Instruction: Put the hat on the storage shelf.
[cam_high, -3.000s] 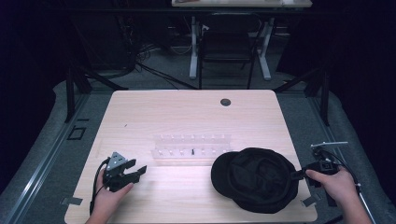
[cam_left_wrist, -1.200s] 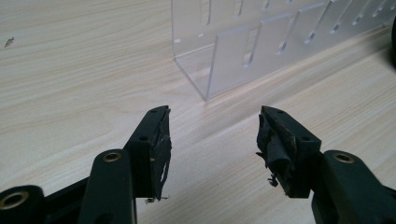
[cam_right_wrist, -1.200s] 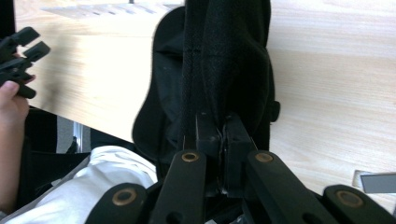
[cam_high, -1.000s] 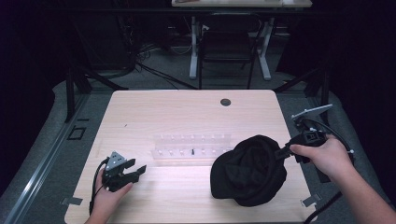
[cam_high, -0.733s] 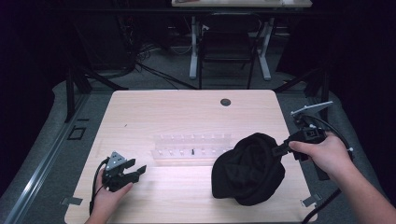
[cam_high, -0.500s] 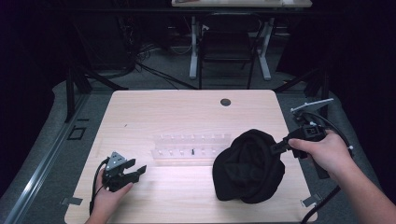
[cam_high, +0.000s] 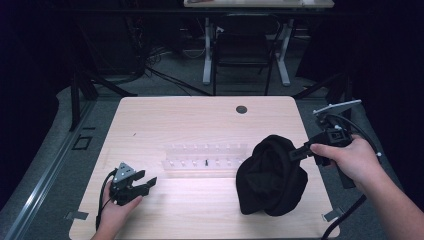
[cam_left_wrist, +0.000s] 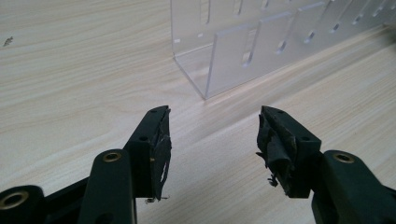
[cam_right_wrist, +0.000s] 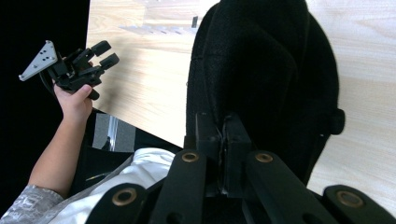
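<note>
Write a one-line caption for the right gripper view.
Right gripper pinches the black cap above the table.

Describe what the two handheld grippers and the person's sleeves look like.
Both the left gripper and the right gripper are black, each with two jaws, brass-coloured rivets, a grey three-cornered plate on top and a trailing black cable. The left fingers' pads are frayed. The left arm's short sleeve is grey and patterned.

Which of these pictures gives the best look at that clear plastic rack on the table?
The high view: the clear plastic rack lies whole at mid-table, beside the black hat. The left gripper view shows one end close up, with its slots. The right gripper view catches a blurred sliver past the hat.
</note>
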